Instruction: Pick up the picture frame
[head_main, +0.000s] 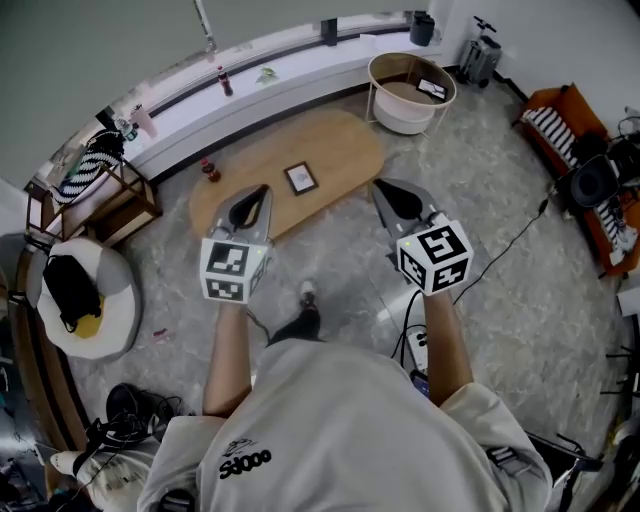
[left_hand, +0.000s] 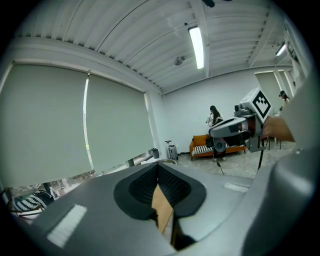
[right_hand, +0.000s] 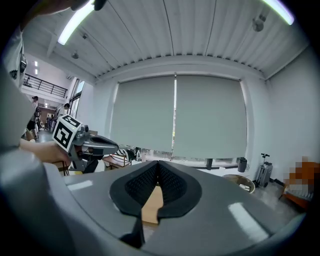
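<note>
A small dark picture frame (head_main: 301, 178) lies flat on the oval wooden table (head_main: 345, 140), near its middle. My left gripper (head_main: 255, 190) hovers over the table's left end, to the left of the frame, jaws shut with tips touching and nothing between them. My right gripper (head_main: 383, 190) hangs by the table's right end, to the right of the frame, also shut and empty. In the left gripper view the left gripper (left_hand: 159, 165) shows a sliver of table wood behind its closed pads. The right gripper (right_hand: 158, 164) looks the same in its own view.
A small red bottle (head_main: 210, 170) stands on the table's left end. A round white basket table (head_main: 410, 92) sits at the back right. A wire side table (head_main: 100, 190) and a white pouf (head_main: 85, 295) are at the left. An orange bench (head_main: 575, 150) and cables (head_main: 520, 240) lie right.
</note>
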